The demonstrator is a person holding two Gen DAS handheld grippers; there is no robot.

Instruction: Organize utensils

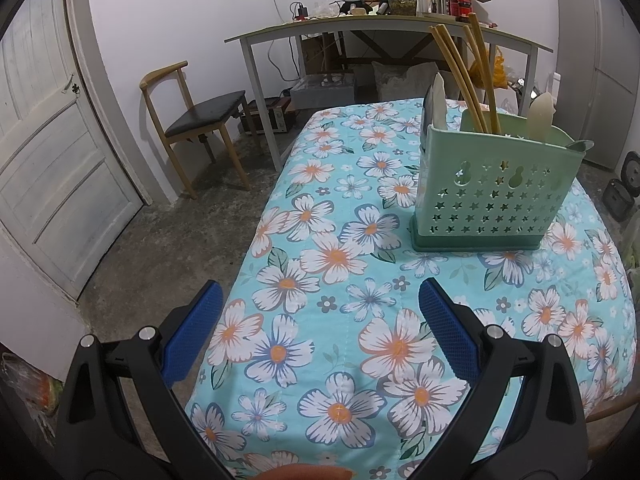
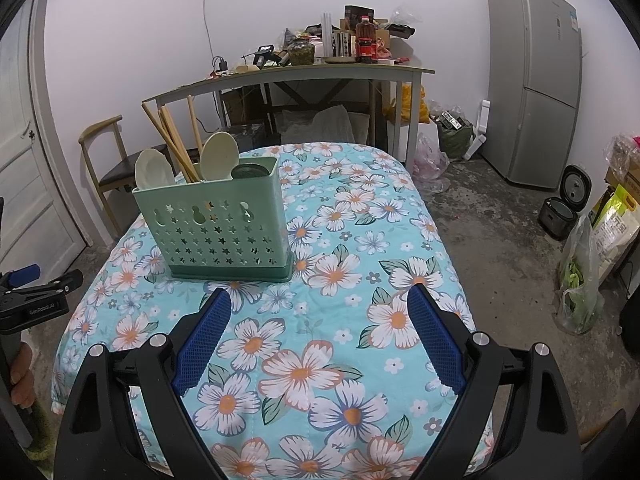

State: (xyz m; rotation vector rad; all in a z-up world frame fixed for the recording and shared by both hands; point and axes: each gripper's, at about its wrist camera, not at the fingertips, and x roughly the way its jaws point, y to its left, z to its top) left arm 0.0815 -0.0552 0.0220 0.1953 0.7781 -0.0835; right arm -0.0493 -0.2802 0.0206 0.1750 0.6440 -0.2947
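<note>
Utensils, chopsticks (image 2: pixel 172 136) and pale spoons (image 2: pixel 218 156), standing upright in green perforated caddy (image 2: pixel 216 228) on floral tablecloth (image 2: pixel 320 360), left gripper (image 1: pixel 320 332) spread wide, empty, right gripper (image 2: pixel 320 332) likewise spread, empty, both short of caddy.

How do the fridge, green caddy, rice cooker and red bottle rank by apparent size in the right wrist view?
1. Fridge
2. Caddy, though nearness to the camera inflates it
3. Rice cooker
4. Bottle, far off
</note>
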